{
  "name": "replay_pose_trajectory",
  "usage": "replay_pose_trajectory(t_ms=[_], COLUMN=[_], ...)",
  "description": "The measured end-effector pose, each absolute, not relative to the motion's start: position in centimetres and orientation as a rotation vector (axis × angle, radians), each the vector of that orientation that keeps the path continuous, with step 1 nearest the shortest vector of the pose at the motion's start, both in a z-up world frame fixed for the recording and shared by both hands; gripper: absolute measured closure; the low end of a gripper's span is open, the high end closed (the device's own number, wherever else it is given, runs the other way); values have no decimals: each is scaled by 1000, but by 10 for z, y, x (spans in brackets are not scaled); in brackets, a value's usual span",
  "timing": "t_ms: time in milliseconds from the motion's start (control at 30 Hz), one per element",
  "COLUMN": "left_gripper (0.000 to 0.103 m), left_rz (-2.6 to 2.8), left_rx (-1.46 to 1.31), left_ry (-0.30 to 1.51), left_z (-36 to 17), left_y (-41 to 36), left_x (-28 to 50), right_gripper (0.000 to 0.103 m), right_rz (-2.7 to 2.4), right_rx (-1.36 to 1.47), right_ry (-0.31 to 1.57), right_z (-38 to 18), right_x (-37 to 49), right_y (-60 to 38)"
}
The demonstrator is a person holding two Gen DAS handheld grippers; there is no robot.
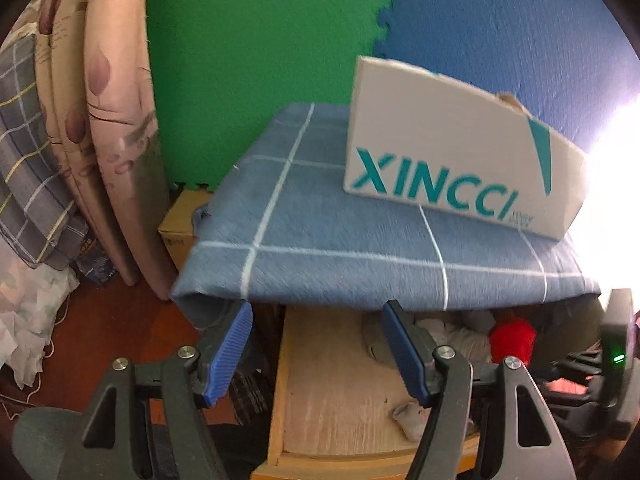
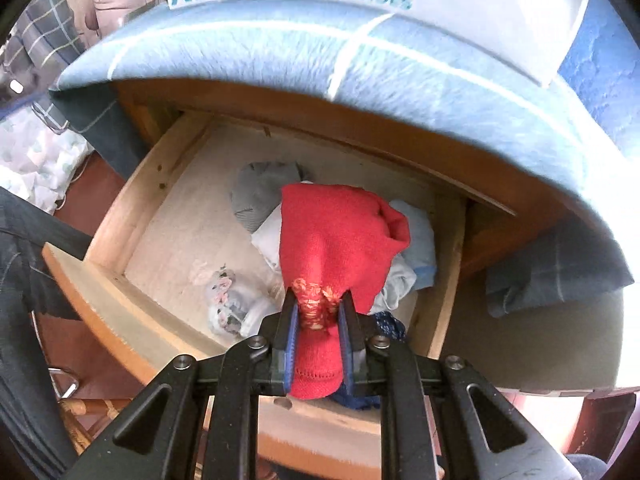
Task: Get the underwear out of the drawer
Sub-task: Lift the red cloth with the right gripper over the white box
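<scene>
The red underwear (image 2: 340,232) is a knitted, soft-looking garment, bunched into a hanging lump, with a patch of gold-and-red lace (image 2: 316,300) where it is gripped and a stitched hem below that. The right tongs (image 2: 318,320) are clamped on it at the lace, their blue pads pressed against it on both sides, and it hangs above the open drawer (image 2: 132,216), clear of the clothes below. In the left wrist view it shows as a small red shape (image 1: 514,340) at the right, over the drawer's far end.

The left tongs (image 1: 316,350) stand apart with nothing between their ribbed blue pads, poised over the drawer's left side.

In the drawer, from left to right, lie a floral-printed pale garment (image 2: 228,304), a grey ribbed piece (image 2: 260,196), white cloth (image 2: 268,240) and light blue cloth (image 2: 420,248), all on a pale wooden bottom with light wooden walls. A dark blue patterned piece (image 2: 390,326) lies near the front wall, beside the tongs.

Over the chest spreads a blue cloth with white grid lines (image 1: 320,220), its edge hanging over the drawer opening. A white shoe box printed XINCCI (image 1: 448,152) stands on it toward the right. At the far left, folded quilts and a checked blanket (image 1: 24,128) are stacked upright; behind are green (image 1: 248,60) and blue foam wall mats (image 1: 500,20). The floor (image 1: 108,328) is reddish-brown.
</scene>
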State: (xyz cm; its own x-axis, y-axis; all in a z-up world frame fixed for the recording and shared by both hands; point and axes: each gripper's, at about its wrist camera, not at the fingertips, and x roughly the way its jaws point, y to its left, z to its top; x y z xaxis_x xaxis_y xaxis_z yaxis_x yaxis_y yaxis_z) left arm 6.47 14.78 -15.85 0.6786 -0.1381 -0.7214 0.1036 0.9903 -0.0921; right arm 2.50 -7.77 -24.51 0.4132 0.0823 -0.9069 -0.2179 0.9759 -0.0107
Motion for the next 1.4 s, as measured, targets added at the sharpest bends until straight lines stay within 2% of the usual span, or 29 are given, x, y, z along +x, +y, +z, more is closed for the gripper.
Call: replay_pose_trajectory(t_ms=[400, 900, 1133, 1400], left_gripper=[34, 34, 34, 34], left_rz=[-142, -201, -247, -296], left_rx=[-5, 41, 77, 69], left_ry=[873, 926, 936, 961], left_z=[-189, -212, -220, -228], left_y=[129, 98, 80, 70], left_x=[74, 74, 66, 63], right_gripper=[87, 93, 93, 94], right_rz=[191, 203, 166, 134], right_rx=[-95, -144, -175, -120], right_ry=[1029, 777, 689, 674], right_z=[-175, -7, 55, 71], right_x=[6, -5, 24, 94], right_y=[-94, -110, -109, -108])
